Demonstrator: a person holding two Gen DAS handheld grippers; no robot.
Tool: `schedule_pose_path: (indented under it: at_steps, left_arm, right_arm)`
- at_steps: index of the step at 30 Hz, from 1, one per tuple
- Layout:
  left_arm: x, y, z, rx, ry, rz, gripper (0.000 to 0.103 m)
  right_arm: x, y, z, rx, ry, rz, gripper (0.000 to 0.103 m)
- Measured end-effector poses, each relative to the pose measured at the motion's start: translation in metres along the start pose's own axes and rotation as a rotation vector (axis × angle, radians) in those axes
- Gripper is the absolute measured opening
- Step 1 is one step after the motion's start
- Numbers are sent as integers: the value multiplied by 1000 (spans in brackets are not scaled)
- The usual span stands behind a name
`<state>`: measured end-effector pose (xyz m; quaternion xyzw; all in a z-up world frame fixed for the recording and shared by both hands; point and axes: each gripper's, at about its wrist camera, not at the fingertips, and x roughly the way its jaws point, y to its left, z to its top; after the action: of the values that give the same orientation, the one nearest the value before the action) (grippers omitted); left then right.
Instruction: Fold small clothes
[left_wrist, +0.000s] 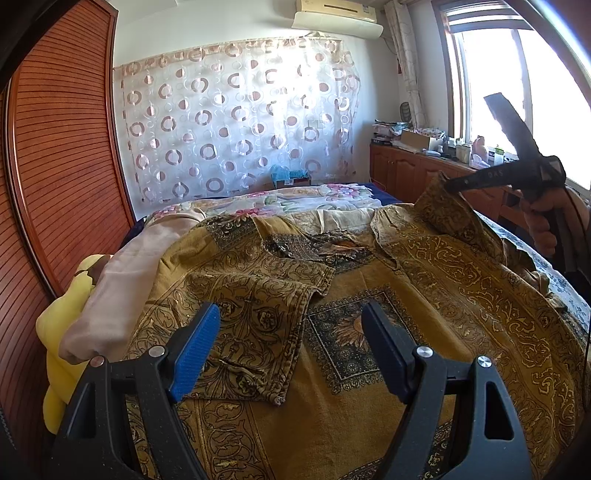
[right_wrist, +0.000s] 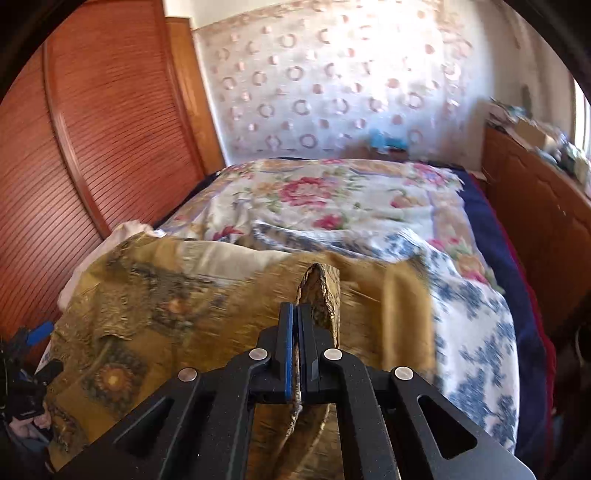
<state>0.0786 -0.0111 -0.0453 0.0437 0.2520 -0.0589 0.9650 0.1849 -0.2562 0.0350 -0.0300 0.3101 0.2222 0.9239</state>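
A mustard shirt with a dark ornamental print (left_wrist: 369, 295) lies spread over the bed, and its left sleeve (left_wrist: 251, 317) is folded in across the body. My left gripper (left_wrist: 291, 310) hovers open just above the shirt's lower half, with nothing between its blue pads. My right gripper (left_wrist: 448, 184) is shut on the right sleeve (left_wrist: 443, 210) and holds it lifted off the bed at the far right. In the right wrist view the sleeve's edge (right_wrist: 319, 288) sticks out past the right gripper's (right_wrist: 295, 306) closed fingers, and the shirt's body (right_wrist: 166, 295) lies below to the left.
A slatted wooden wardrobe door (left_wrist: 62, 166) runs along the left of the bed. A yellow pillow (left_wrist: 70, 317) and a beige cloth (left_wrist: 122, 280) lie at the shirt's left. A floral quilt (right_wrist: 332, 199) and a blue-and-white cloth (right_wrist: 472, 332) cover the bed beyond. A cluttered cabinet (left_wrist: 417, 170) stands under the window.
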Motion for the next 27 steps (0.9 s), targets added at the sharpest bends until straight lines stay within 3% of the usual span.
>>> schedule_pose_path:
  at_steps: [2, 4, 6, 8, 15, 22, 27]
  left_arm:
    - [0, 0, 0, -1, 0, -4, 80]
    - [1, 0, 0, -2, 3, -6, 80]
    - [2, 0, 0, -4, 6, -2, 80]
    - [2, 0, 0, -4, 5, -2, 80]
    - [5, 0, 0, -10, 13, 4, 80]
    - [7, 4, 1, -25, 50, -48, 80]
    - [7, 15, 17, -11, 55, -41, 80]
  right_arm:
    - [3, 10, 3, -31, 22, -10, 3]
    - [6, 18, 8, -84, 19, -50, 15]
    - [0, 23, 11, -114, 4, -42, 50]
    - [-3, 19, 11, -118, -5, -12, 62]
    - [-4, 4, -6, -98, 14, -84, 62]
    - [48, 0, -31, -112, 133, -139, 62]
    - [74, -3, -38, -108, 180, -150, 64]
